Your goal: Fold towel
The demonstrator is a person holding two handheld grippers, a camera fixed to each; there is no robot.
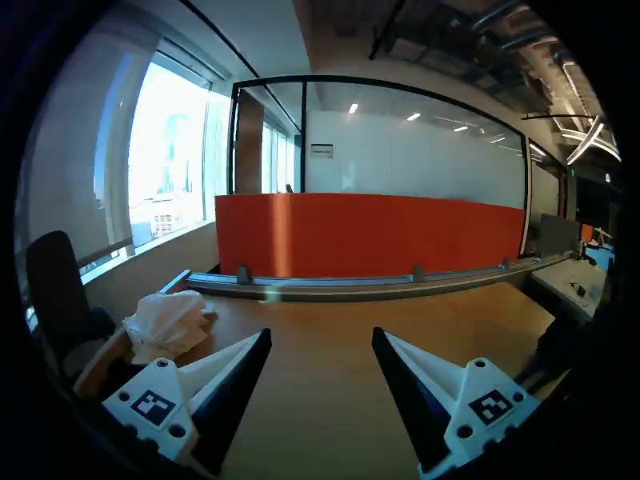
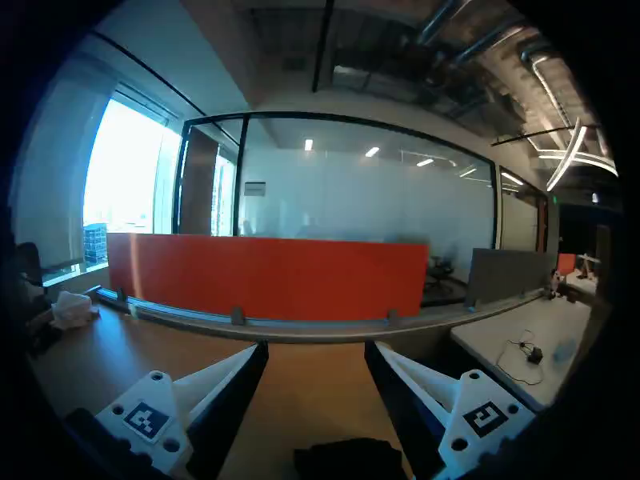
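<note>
Crumpled white cloth towel (image 1: pixel 168 324) lies at far-left edge of wooden tabletop (image 1: pixel 336 400), just past left gripper's (image 1: pixel 320 332) left-hand finger, not btwn fingers (image 1: pixel 232 376). Left: wide open, empty. Right gripper (image 2: pixel 314 346): wide, empty, towel well off left.

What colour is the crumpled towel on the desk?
Off-white; the towel shows best in the left gripper view.

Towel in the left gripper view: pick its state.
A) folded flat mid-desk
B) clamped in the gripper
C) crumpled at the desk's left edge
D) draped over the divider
C: the towel lies bunched at the left edge of the desk, apart from the open left gripper.
</note>
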